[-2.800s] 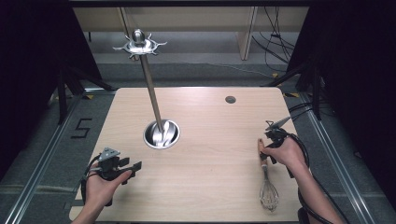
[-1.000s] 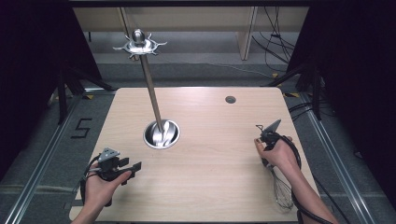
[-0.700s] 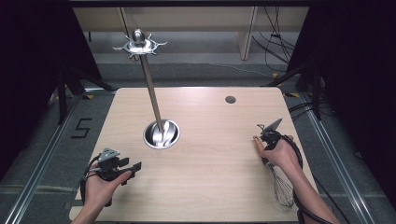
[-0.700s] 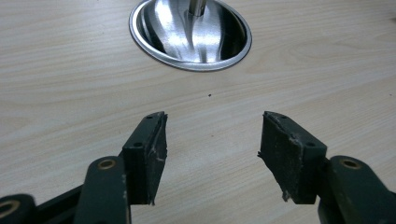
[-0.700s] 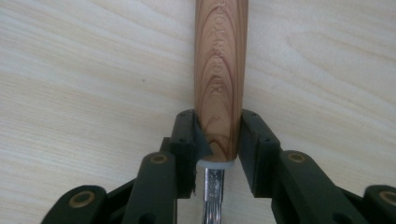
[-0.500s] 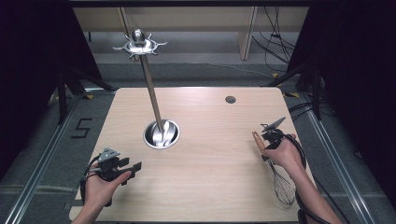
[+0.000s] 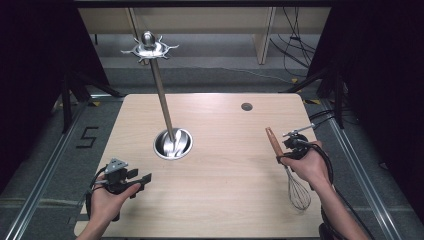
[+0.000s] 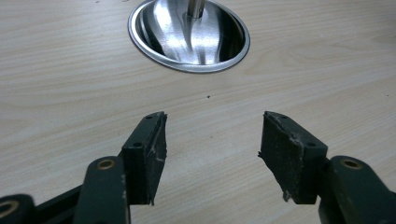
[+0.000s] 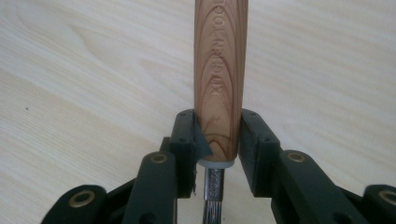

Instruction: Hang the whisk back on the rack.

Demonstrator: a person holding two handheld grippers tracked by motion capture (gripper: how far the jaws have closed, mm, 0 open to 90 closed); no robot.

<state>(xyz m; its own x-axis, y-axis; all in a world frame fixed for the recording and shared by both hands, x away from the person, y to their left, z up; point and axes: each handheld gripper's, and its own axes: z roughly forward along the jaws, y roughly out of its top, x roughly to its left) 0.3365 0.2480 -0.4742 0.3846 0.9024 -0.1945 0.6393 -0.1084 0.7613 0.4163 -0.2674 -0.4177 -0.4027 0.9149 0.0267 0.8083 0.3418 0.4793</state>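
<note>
A wire whisk (image 7: 298,189) with a wooden handle (image 7: 273,142) is lifted off the table at the right, handle up and tilted left. My right gripper (image 7: 281,157) is shut on the lower end of that handle (image 9: 219,79), both jaws pressed against the wood just above the metal ferrule. My left gripper (image 7: 146,178) rests low at the front left, open, with nothing between its pads (image 8: 151,149). A steel stand (image 7: 159,85) with a round dish base (image 7: 173,143) and a hooked crown on top rises from the table's middle; its base (image 8: 189,35) lies ahead of the left jaws.
The light wooden table (image 7: 220,200) has a small dark hole (image 7: 246,106) near its far right. Black cables trail from both grippers. Dark curtains and metal rails flank the table; a floor mark "5" (image 7: 87,137) lies to the left.
The right gripper, with the whisk in it, dipped toward the front and has tilted the handle up and to the left. The left gripper has stayed still.
</note>
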